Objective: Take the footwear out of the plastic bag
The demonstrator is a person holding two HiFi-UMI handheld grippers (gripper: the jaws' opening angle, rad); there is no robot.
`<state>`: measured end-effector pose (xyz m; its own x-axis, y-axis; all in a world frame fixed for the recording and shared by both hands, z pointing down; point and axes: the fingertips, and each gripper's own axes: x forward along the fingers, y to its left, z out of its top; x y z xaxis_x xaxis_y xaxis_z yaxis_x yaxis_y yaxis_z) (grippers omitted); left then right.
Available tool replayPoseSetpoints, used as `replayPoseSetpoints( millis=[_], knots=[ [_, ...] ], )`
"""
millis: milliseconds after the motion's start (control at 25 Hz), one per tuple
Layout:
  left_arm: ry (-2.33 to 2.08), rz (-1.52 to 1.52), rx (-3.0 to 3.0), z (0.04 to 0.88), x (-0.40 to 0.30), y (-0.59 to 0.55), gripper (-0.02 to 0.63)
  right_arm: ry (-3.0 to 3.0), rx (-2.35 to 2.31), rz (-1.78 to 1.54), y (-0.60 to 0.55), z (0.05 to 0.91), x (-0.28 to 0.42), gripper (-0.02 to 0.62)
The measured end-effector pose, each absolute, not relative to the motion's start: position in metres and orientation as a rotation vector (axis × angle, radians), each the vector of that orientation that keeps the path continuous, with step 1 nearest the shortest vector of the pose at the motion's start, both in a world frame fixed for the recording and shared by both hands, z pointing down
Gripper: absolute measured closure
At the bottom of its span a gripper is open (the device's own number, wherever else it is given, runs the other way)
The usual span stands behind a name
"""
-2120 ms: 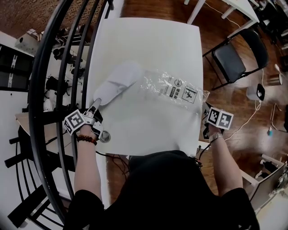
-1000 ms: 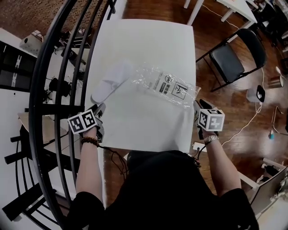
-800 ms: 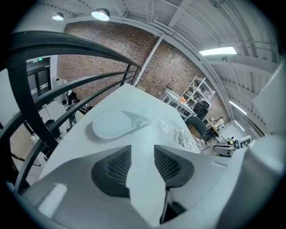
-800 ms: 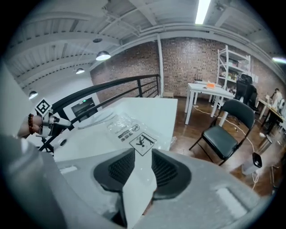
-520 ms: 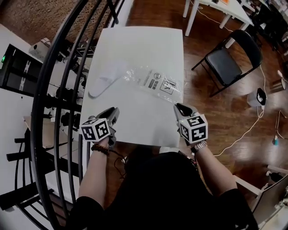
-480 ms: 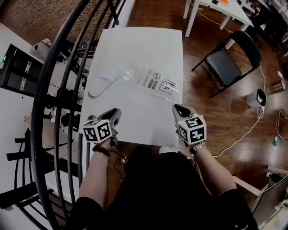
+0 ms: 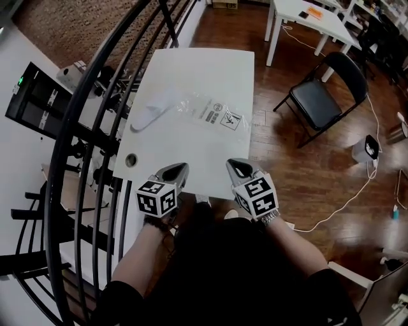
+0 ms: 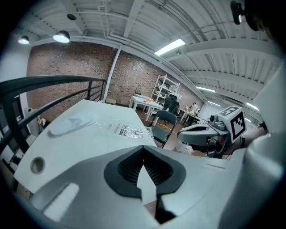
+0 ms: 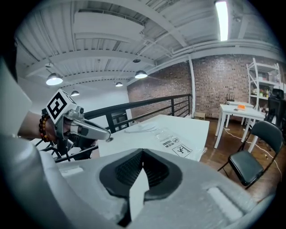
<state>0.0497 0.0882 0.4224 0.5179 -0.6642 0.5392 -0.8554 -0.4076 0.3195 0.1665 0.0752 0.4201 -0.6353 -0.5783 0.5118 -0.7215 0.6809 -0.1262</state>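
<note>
A white slipper [image 7: 153,113] lies on the white table [image 7: 204,70] at its left side, outside the clear plastic bag [image 7: 213,115], which lies flat beside it on the right. Both show far off in the left gripper view, slipper [image 8: 71,125] and bag [image 8: 126,130], and in the right gripper view, slipper [image 9: 140,128] and bag [image 9: 173,142]. My left gripper [image 7: 176,170] and right gripper [image 7: 236,167] hang side by side over the table's near edge, well short of both. Their jaws have just been closing; both are shut with nothing between them.
A black curved railing [image 7: 83,127] runs along the table's left. A round cable hole [image 7: 131,160] sits near the table's front left corner. A black folding chair [image 7: 319,92] stands to the right on the wood floor, with another white table [image 7: 306,13] behind it.
Both grippers have pulled back from the slipper and bag to the table's near edge, risen and come closer together. Their jaws have gone from open to shut, empty.
</note>
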Motion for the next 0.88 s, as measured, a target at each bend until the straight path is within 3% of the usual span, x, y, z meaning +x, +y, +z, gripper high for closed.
replayPoseSetpoints(
  millis=[360, 880],
  knots=[
    [-1.283, 0.507, 2.321, 0.402, 0.078, 0.122, 0.589, -2.556, 0.925, 0.309, 0.112, 0.401, 0.143, 0.603],
    [-1.261, 0.493, 2.415, 0.388, 0.044, 0.127, 0.589, -2.592, 0.911, 0.197, 0.12, 0.383, 0.074, 0.604]
  ],
)
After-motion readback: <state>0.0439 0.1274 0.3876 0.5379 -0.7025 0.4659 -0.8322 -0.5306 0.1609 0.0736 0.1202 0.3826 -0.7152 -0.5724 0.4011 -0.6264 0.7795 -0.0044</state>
